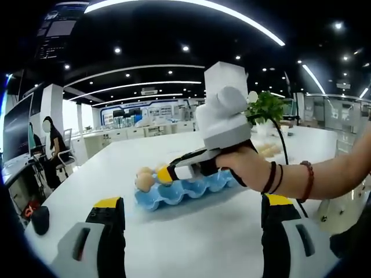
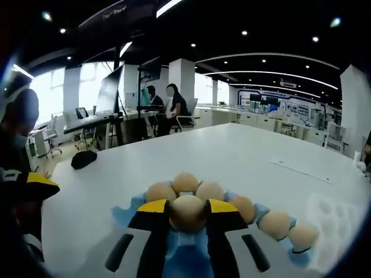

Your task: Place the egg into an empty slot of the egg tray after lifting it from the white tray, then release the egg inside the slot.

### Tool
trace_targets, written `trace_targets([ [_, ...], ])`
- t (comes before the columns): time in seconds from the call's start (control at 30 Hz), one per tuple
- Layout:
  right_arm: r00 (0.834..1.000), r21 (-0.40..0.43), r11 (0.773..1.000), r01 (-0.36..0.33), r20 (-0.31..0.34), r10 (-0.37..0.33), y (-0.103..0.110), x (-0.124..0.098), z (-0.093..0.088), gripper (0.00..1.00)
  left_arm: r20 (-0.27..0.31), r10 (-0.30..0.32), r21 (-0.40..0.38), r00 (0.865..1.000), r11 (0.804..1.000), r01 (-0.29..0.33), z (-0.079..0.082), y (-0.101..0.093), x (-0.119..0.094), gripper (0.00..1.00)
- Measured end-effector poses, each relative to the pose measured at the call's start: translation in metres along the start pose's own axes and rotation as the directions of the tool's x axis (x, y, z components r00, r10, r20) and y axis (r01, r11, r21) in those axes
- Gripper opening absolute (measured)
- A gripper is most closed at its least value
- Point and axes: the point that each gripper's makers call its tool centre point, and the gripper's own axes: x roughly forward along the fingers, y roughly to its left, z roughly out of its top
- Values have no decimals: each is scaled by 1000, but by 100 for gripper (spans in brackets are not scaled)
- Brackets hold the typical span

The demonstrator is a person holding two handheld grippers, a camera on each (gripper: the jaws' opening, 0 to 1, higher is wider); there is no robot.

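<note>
My right gripper [image 2: 187, 213] has its yellow-tipped jaws closed on an egg [image 2: 187, 212], pinched between them just above the blue egg tray [image 2: 124, 215]. In the right gripper view, more eggs sit in the tray's slots: three in a row just behind the held one [image 2: 185, 183] and a few more running off to the right [image 2: 274, 224]. From the left gripper view I see that same right gripper [image 1: 168, 172] reaching over the blue egg tray [image 1: 174, 196] on the white table [image 1: 116, 159], with my hand [image 1: 246, 165] wrapped round its grip and bracelets on the wrist. An egg [image 1: 144, 182] stands at the tray's near left end. My left gripper [image 1: 191, 217] hangs short of the tray with its jaws spread wide apart and nothing between them. A potted plant [image 1: 268, 107] stands at the far side of the table. People are seated at desks in the background [image 2: 174, 107]. A dark object [image 2: 84, 159] lies beyond the table's left edge; I cannot tell what it is.
</note>
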Motion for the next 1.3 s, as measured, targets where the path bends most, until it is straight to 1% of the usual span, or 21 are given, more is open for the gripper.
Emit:
trace_targets([
  [0.07, 1000, 2, 1000, -1, -10, 1, 1, 1, -4, 26, -3, 3, 0, 1000, 1000, -3, -1, 1, 0, 100],
  [0.27, 1000, 17, 1000, -3, 2, 3, 0, -1, -4, 26, -4, 1, -1, 1000, 1000, -1, -1, -1, 1, 100],
  [0.47, 1000, -9, 1000, 0, 18, 0, 1, -2, -3, 26, -1, -3, 1, 1000, 1000, 3, 0, -2, 1, 100],
  [0.53, 999, -12, 1000, 18, 38, -17, -3, -2, -1, 27, -1, -2, 2, 1000, 1000, 2, 0, -2, 1, 100],
  [0.57, 999, -16, 1000, 27, 46, -26, -4, -3, 1, 28, -1, -2, 2, 1000, 1000, 2, 0, -2, 1, 100],
  [0.7, 997, 2, 1000, 30, 71, -30, -8, -7, 5, 35, 0, 4, 0, 1000, 1000, -4, 1, -2, -1, 100],
  [0.77, 997, 2, 999, 36, 71, -36, -10, -9, 6, 35, 1, 5, 0, 1000, 1000, -5, 2, -2, -1, 100],
  [0.8, 996, 1, 999, 39, 83, -39, -11, -11, 8, 37, 2, 5, 0, 1000, 1000, -5, 2, -3, -1, 100],
  [0.87, 995, 3, 999, 41, 91, -41, -13, -13, 10, 44, 5, 6, 0, 1000, 1000, -6, 3, -3, -1, 100],
  [0.93, 993, 2, 998, 58, 101, -58, -16, -17, 12, 50, 7, 4, 0, 1000, 1000, -4, 4, -4, -1, 100],
  [1.0, 990, 2, 997, 77, 117, -77, -20, -22, 15, 52, 10, 3, 1, 1000, 1000, -3, 5, -6, -1, 100],
  [1.13, 985, 15, 993, 114, 127, -115, -29, -29, 17, 64, 14, 0, -1, 1000, 1000, 0, 6, -7, -1, 100],
  [1.3, 979, 55, 986, 155, 124, -161, -46, -42, 14, 71, 19, -4, -8, 1000, 1000, 4, 7, -8, -1, 100],
])
